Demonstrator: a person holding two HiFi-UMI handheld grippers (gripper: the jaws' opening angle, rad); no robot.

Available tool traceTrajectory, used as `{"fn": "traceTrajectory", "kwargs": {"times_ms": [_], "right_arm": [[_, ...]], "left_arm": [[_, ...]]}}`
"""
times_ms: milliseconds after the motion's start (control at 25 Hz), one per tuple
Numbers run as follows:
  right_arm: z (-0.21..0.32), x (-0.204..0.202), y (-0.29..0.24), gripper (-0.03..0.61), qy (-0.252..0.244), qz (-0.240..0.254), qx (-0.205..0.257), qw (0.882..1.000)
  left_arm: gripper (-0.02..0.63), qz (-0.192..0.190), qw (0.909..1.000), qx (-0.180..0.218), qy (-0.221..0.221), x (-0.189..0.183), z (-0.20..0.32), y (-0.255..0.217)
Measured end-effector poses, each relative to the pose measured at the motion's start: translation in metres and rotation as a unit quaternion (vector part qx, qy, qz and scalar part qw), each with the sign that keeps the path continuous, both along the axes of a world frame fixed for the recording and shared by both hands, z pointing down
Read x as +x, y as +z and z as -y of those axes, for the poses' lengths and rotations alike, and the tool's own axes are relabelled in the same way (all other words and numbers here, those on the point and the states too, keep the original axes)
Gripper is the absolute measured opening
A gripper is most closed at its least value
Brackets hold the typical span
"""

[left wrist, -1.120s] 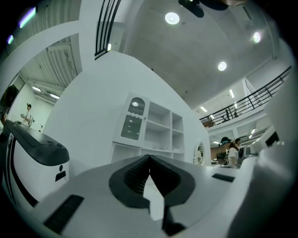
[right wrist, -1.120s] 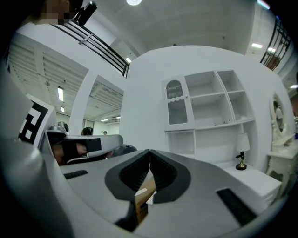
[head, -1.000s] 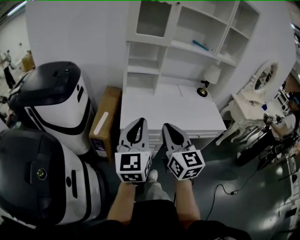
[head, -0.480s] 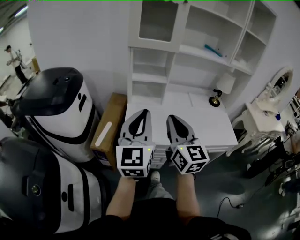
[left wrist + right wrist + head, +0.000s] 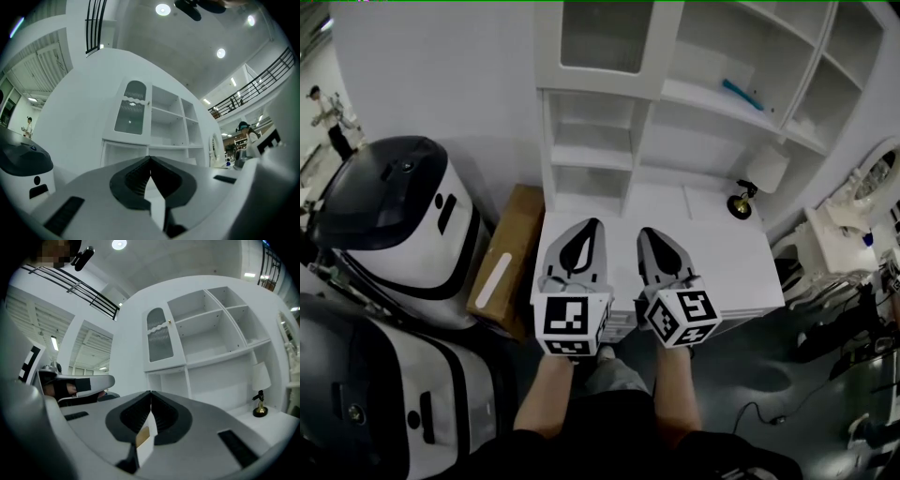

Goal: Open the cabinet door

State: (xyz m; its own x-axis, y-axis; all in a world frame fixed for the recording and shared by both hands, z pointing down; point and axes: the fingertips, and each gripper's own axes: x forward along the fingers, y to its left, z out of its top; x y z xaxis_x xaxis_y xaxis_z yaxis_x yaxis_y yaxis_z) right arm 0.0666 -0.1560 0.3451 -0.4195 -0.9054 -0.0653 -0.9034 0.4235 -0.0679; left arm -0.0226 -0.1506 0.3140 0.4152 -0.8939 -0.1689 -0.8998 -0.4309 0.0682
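Observation:
The white cabinet's upper left door has a glass pane and stands closed above open shelves. It also shows in the left gripper view as the arched-pane door and in the right gripper view as the door, far ahead of both grippers. My left gripper and right gripper are held side by side over the front of the white desk top, pointing at the cabinet. The tips of the left gripper and of the right gripper meet, and both are shut with nothing held.
Two large white-and-black machines stand at the left, with a cardboard box between them and the desk. A small lamp sits on the desk's right end, a blue item on a shelf. A white dresser with mirror stands right.
The person has walked closer to the cabinet, which now looms larger. Both grippers came forward over the desk front, still side by side and shut.

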Motion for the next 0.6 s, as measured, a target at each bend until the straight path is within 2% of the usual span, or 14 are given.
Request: {"fn": "traceTrajectory", "kwargs": {"times_ms": [200, 600], "right_arm": [[0.056, 0.023, -0.009, 0.02, -0.009, -0.003, 0.0, 1.0], [0.15, 0.068, -0.057, 0.02, -0.024, -0.01, 0.029, 0.999]], "left_arm": [[0.013, -0.003, 1.0, 0.0, -0.007, 0.023, 0.056, -0.009], [0.013, -0.01, 0.9996, 0.024, -0.013, 0.073, 0.144, -0.049]]}}
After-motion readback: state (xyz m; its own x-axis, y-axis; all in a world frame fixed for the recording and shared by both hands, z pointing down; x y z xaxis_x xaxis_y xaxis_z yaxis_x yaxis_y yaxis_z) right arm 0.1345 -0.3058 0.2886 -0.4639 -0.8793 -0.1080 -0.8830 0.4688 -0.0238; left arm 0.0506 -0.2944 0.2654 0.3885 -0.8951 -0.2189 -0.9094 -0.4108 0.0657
